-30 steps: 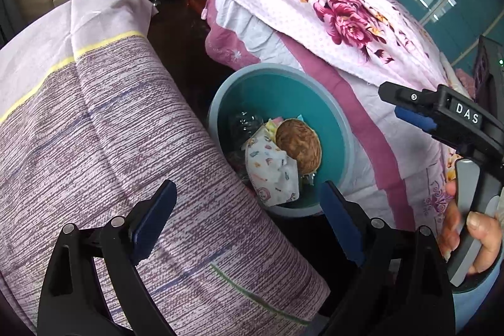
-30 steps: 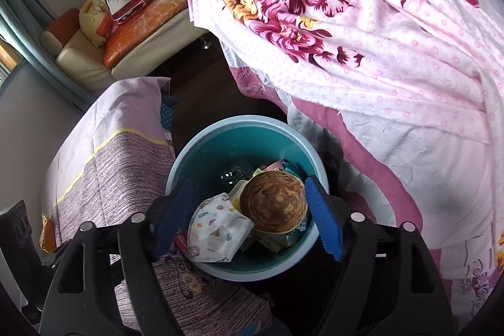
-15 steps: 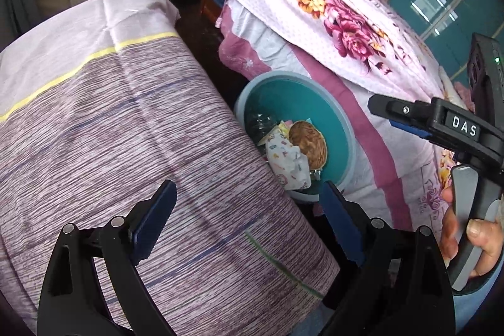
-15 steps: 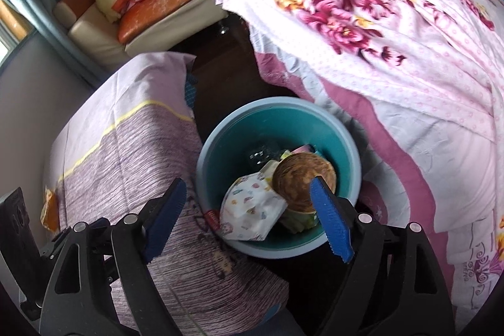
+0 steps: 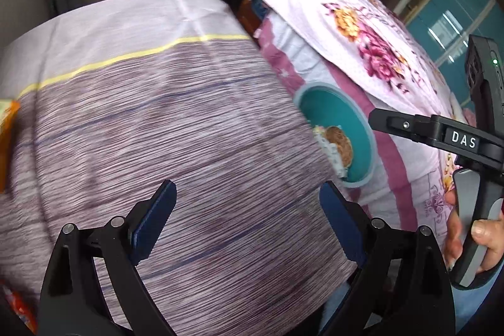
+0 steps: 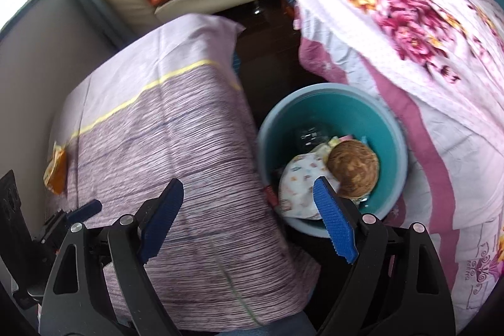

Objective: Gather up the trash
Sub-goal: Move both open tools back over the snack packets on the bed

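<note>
Two gripper cameras show the moment, taken one after the other. From the left wrist, the left gripper (image 5: 245, 219) hangs with its blue-padded jaws spread wide and nothing between them, above the purple striped cloth (image 5: 176, 140) that covers a table. A second ago the teal bin (image 5: 365, 128) sat near the middle of this view; now it lies smaller and off to the right, half hidden behind the cloth's edge, so this view has swung away from it across the tabletop. An orange wrapper (image 5: 8, 128) has come into sight at the far left edge, lying on the cloth. At the right edge a hand (image 5: 472, 229) holds the other tool's handle. From the right wrist, the right gripper (image 6: 249, 219) is also empty; its jaws have just been opening and stand wide apart. The bin, a second ago centred between its fingers, now sits to the right, wedged between the table and a bed under a floral sheet (image 6: 409, 8). Inside lie a round brown object (image 6: 352, 167) and a patterned paper wrapper (image 6: 299, 188). The orange wrapper shows on the cloth's far left side. That suggests one drop is finished and the orange wrapper is probably the next piece to fetch.
</note>
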The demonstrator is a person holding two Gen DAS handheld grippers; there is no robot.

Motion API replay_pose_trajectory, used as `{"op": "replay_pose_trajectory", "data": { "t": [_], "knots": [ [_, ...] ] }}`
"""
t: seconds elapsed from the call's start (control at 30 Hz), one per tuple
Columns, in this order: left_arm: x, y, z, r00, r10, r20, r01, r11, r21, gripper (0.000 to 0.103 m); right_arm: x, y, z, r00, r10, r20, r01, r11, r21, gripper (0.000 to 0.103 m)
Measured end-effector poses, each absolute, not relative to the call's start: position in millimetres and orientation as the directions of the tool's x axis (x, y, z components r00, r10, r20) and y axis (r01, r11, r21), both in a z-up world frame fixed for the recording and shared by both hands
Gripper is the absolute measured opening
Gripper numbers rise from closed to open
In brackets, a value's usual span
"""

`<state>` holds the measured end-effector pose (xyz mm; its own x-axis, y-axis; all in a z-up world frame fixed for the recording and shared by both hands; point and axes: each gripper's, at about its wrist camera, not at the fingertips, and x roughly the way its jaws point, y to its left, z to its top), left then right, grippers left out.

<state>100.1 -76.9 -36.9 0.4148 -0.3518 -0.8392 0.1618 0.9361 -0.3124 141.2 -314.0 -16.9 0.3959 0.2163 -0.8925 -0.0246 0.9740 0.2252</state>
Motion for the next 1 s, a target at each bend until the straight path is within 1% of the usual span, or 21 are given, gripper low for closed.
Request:
{"op": "replay_pose_trajectory", "data": {
  "t": [0.07, 0.2, 0.4, 0.63, 0.77, 0.9, 1.0],
  "knots": [
    [92, -59, -36, 0.418, -0.34, -0.842, 0.145, 0.94, -0.308, 0.092, 139, -291, -16, 0.377, 0.228, -0.897, -0.073, 0.973, 0.217, 0.081],
    [68, -17, -32, 0.437, -0.271, -0.858, 0.109, 0.963, -0.248, 0.092, 136, -258, -19, 0.344, 0.248, -0.906, -0.142, 0.967, 0.211, 0.081],
    [37, 46, -28, 0.441, -0.213, -0.872, 0.027, 0.974, -0.225, 0.092, 127, -194, -20, 0.284, 0.282, -0.916, -0.266, 0.942, 0.207, 0.081],
    [-10, 109, -23, 0.44, -0.122, -0.89, -0.048, 0.986, -0.158, 0.092, 107, -117, -20, 0.206, 0.319, -0.925, -0.411, 0.886, 0.214, 0.081],
    [-32, 143, -30, 0.427, -0.064, -0.902, -0.116, 0.985, -0.125, 0.092, 97, -84, -20, 0.18, 0.321, -0.93, -0.47, 0.859, 0.206, 0.081],
    [-45, 166, -42, 0.403, -0.045, -0.914, -0.168, 0.978, -0.122, 0.092, 86, -54, -22, 0.151, 0.321, -0.935, -0.516, 0.833, 0.202, 0.081],
    [-49, 171, -53, 0.379, -0.039, -0.924, -0.178, 0.977, -0.115, 0.092, 82, -37, -23, 0.136, 0.317, -0.939, -0.54, 0.818, 0.198, 0.081]
  ]
}}
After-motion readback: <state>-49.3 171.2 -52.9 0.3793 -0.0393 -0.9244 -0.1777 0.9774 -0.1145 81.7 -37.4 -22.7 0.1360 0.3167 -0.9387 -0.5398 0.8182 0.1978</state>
